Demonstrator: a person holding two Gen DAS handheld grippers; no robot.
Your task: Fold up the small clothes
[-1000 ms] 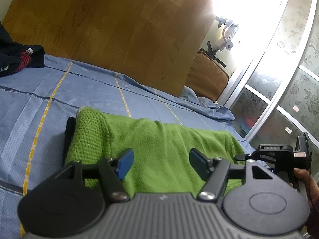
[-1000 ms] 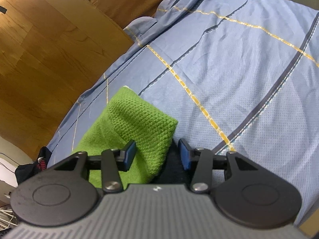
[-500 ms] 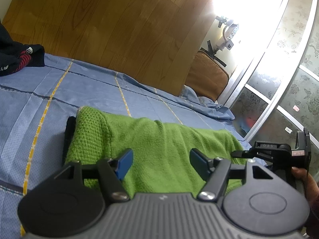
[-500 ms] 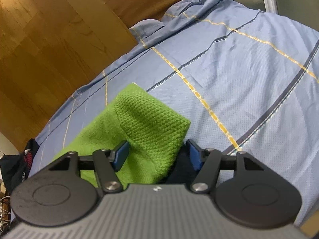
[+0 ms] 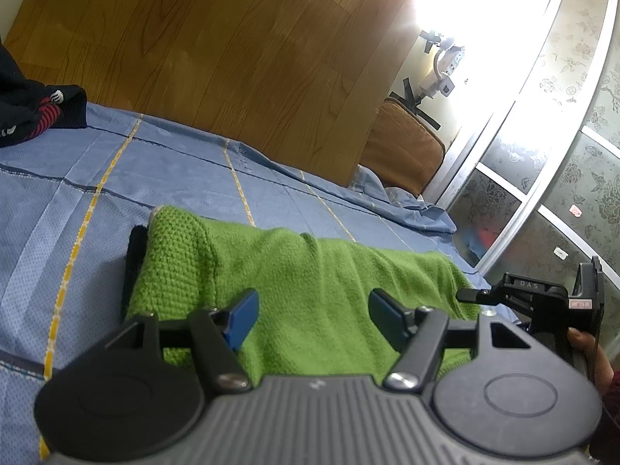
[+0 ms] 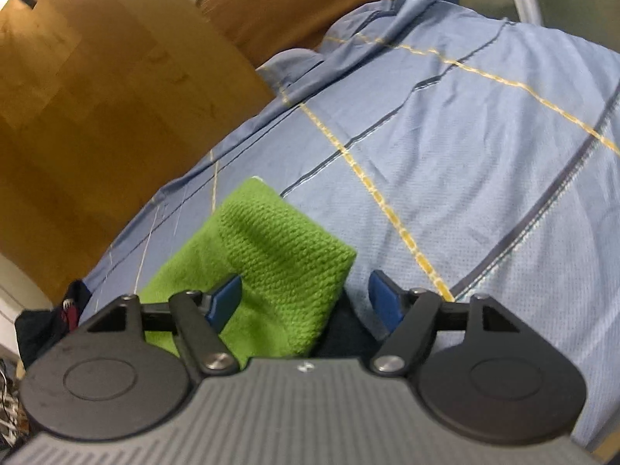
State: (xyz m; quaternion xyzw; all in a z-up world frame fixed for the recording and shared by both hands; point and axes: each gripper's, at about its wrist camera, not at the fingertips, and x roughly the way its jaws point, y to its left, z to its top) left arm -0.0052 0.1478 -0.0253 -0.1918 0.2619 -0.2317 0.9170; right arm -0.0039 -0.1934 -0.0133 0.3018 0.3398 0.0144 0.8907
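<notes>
A green knitted garment (image 5: 294, 271) lies folded in a long band on the blue bed sheet (image 5: 77, 201), with a dark garment edge (image 5: 133, 255) under its left end. My left gripper (image 5: 310, 317) is open, its blue pads just above the near edge of the green knit. In the right wrist view the green knit's ribbed end (image 6: 279, 255) lies ahead. My right gripper (image 6: 306, 302) is open over that end, with dark cloth (image 6: 345, 333) beneath. The right gripper also shows in the left wrist view (image 5: 542, 298) at the knit's right end.
A pile of dark clothes with red stripes (image 5: 35, 112) lies at the far left of the bed; it also shows in the right wrist view (image 6: 50, 321). A wooden headboard (image 5: 232, 58), a brown cushion (image 5: 403, 155) and patterned glass doors (image 5: 542, 193) border the bed.
My right gripper has opened wider and pulled slightly back from the knit's ribbed end. My left gripper has hardly moved and stays open.
</notes>
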